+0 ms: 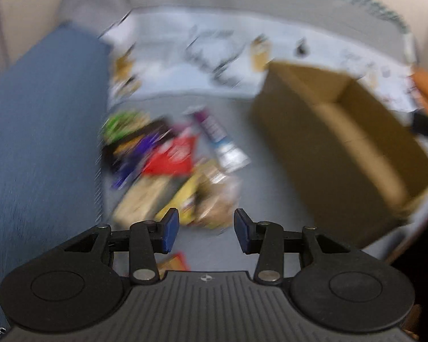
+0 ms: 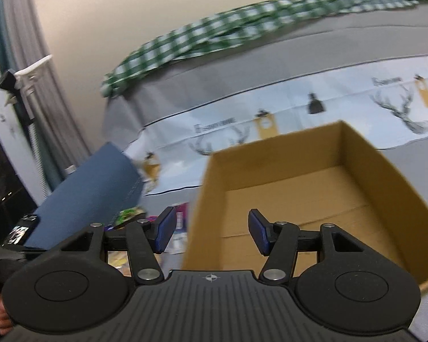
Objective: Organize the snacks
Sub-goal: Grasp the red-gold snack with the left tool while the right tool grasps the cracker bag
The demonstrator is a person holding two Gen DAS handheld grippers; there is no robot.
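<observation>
The left tool hangs with its blue-padded jaws spread and nothing between them, pointing down at a blurred heap of snack packets lying on the grey surface; whether that surface is a desk or a bed I cannot tell. In the heap a red packet lies in the middle, a green packet at its far left, a yellow packet nearest the jaws, and a white and purple tube-shaped packet on the right edge. A small orange packet shows just under the tool. To the right of the heap, apart from it, stands an open brown cardboard box. A blue fabric cushion lies to the left.

The right tool also has its jaws spread and bare, hovering at the near left corner of the same cardboard box, whose inside appears bare. Beyond lies a white cloth printed with deer heads, and farther off a green checked cloth.
</observation>
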